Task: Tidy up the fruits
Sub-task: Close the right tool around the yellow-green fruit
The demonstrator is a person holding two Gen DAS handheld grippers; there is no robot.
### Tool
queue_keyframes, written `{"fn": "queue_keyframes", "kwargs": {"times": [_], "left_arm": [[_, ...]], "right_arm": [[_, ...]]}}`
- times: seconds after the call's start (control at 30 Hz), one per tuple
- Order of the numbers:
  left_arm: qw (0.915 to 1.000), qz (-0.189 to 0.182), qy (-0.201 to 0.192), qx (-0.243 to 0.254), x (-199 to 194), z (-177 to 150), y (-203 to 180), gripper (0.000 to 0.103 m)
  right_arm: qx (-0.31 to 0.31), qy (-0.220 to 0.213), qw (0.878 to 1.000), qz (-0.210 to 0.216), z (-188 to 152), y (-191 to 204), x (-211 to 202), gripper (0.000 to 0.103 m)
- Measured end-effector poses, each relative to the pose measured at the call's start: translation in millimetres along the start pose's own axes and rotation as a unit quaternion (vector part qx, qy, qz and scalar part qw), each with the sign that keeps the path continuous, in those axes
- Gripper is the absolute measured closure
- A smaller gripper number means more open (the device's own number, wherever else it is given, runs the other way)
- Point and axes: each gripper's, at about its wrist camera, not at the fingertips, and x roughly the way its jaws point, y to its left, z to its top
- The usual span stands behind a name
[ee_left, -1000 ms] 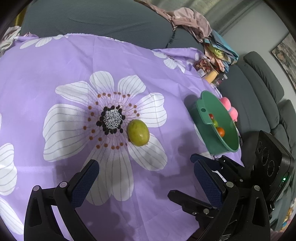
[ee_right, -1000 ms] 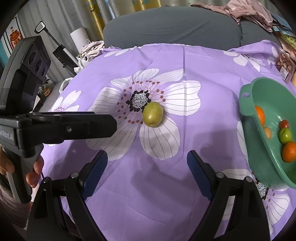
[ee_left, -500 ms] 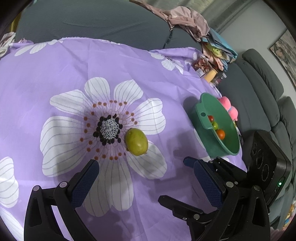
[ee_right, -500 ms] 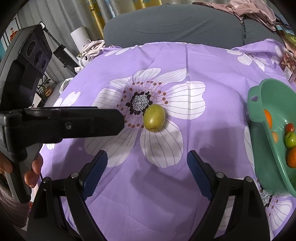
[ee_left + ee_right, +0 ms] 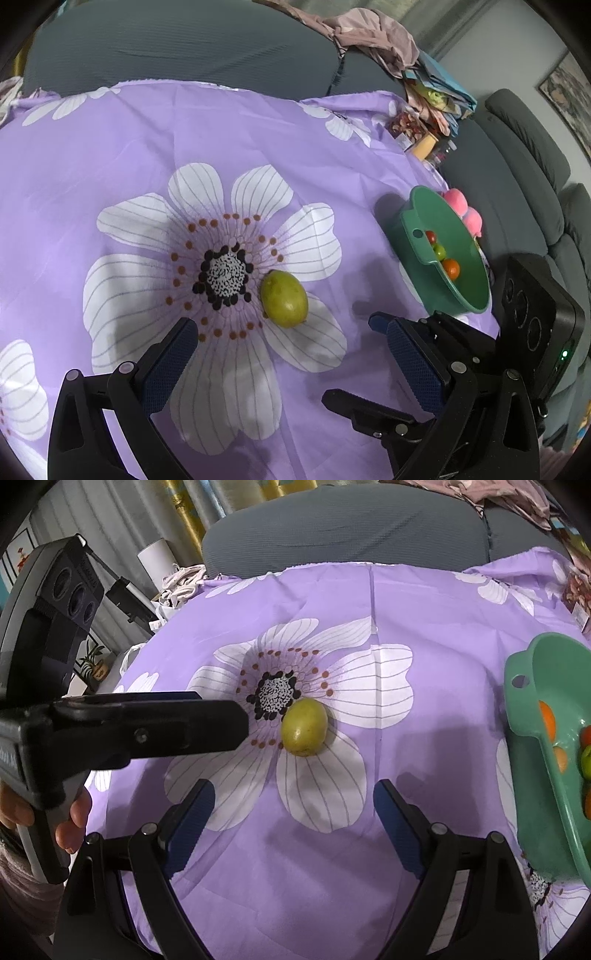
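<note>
A yellow-green fruit lies on the purple flowered cloth, just right of the big flower's dark centre. My left gripper hangs open a little short of it, nothing between its blue pads. My right gripper is open too, with the fruit ahead of its gap and untouched. The left gripper's fingers reach in side-on from the left, their tip close to the fruit. A green bowl at the cloth's right side holds several small orange, red and green fruits.
A grey sofa runs behind the cloth, with piled clothes on its back. Two pink balls sit beyond the bowl. Jars and packets crowd the far right corner. A hand grips the left tool's handle.
Both grippers stay open and nearly still. In the right wrist view the bowl has slid slightly toward the right edge, and the fruit sits a little lower in both views.
</note>
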Motion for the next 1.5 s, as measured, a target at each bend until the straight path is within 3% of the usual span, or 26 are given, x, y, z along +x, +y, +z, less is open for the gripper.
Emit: {"fn": "queue_keyframes", "kwargs": {"times": [0.37,0.8,0.93,1.17,1.3,1.37,1.43,1.5], "left_arm": [[0.9997,-0.008,0.023,0.006,26,12,5,0.002],[0.9983,-0.022,0.051,-0.017,56,21,12,0.003],[0.9981,-0.022,0.053,-0.019,61,23,12,0.014],[0.9983,-0.024,0.048,-0.023,65,27,13,0.015],[0.9983,-0.025,0.046,-0.026,65,28,14,0.019],[0.9983,-0.025,0.045,-0.028,64,27,15,0.024],[0.9981,-0.025,0.046,-0.031,65,27,16,0.041],[0.9972,-0.039,0.050,-0.040,66,26,18,0.047]], "right_arm": [[0.016,0.014,1.000,0.022,14,-7,20,0.017],[0.048,0.009,0.997,0.056,31,-18,44,0.032],[0.049,0.014,0.997,0.061,32,-16,53,0.035],[0.041,0.006,0.997,0.059,34,-18,55,0.042],[0.049,-0.003,0.997,0.054,34,-22,56,0.053],[0.053,-0.006,0.997,0.054,33,-24,57,0.056],[0.056,-0.008,0.997,0.057,33,-24,57,0.065],[0.056,-0.007,0.997,0.062,32,-24,59,0.067]]}}
